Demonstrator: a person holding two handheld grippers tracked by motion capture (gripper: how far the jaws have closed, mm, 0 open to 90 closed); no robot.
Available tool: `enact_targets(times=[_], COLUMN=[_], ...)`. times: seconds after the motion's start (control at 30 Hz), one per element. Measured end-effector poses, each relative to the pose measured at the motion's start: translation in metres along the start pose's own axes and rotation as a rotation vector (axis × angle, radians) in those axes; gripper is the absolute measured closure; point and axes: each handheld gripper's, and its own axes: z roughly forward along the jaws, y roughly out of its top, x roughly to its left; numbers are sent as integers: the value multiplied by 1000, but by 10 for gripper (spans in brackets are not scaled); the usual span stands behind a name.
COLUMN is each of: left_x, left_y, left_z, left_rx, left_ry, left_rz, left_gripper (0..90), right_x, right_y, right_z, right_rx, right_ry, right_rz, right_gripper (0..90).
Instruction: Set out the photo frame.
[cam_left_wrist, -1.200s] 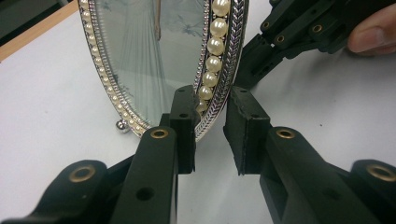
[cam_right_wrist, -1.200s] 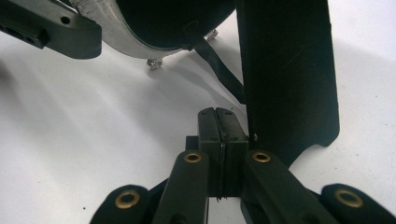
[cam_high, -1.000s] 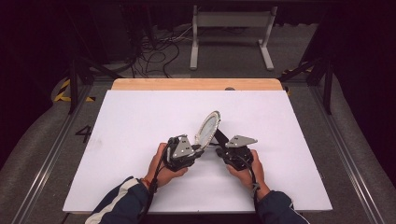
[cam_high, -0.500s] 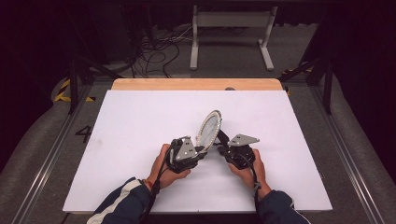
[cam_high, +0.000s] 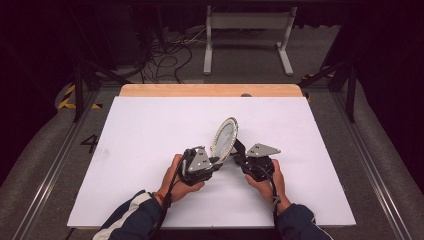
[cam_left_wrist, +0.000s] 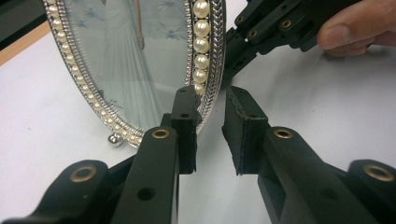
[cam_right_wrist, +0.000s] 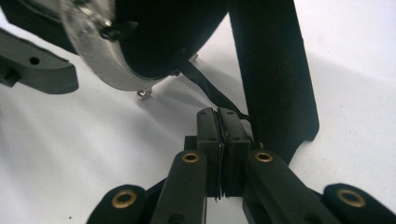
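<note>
oval frame (cam_high: 224, 138) tipped slightly more upright, left gripper (cam_high: 216, 164) shifted slightly rightward

You have a little oval picture frame (cam_high: 224, 138) with pearls round its rim, standing tilted on the white table (cam_high: 140, 135).

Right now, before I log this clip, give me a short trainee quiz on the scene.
1. True or false: the oval picture frame lies flat on the white table.
2. What do the jaws of the right gripper pinch? A) the frame's thin black strap B) a pearl C) a cable
3. In the left gripper view, what edges the frame's glass?
Key: 1 false, it stands tilted; 2 A; 3 a row of pearls.
</note>
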Motion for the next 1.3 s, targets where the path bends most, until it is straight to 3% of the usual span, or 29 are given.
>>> enact_targets(times=[0.33,0.53,0.67,0.77,1.0,1.07,1.3], left_x=[13,21,23,22,16,15,15], left_y=[-12,-23,-30,-39,-59,-65,-72], left_z=[-23,-36,-45,-50,-65,-72,-80], left_rx=[14,38,56,74,116,116,110], left_ry=[22,26,46,70,104,113,120], left_rz=[-7,-7,-11,-11,-45,-72,-102], left_gripper=[667,536,493,412,257,217,154], right_x=[16,26,28,30,37,38,37], right_y=[3,6,7,8,12,14,19], right_z=[-9,-13,-14,-13,-7,-3,13], right_rx=[-41,-56,-62,-64,-71,-69,-55], right_ry=[17,41,49,61,58,54,31], right_rz=[-28,-42,-37,-31,-10,17,101], right_gripper=[765,682,640,589,475,445,445])
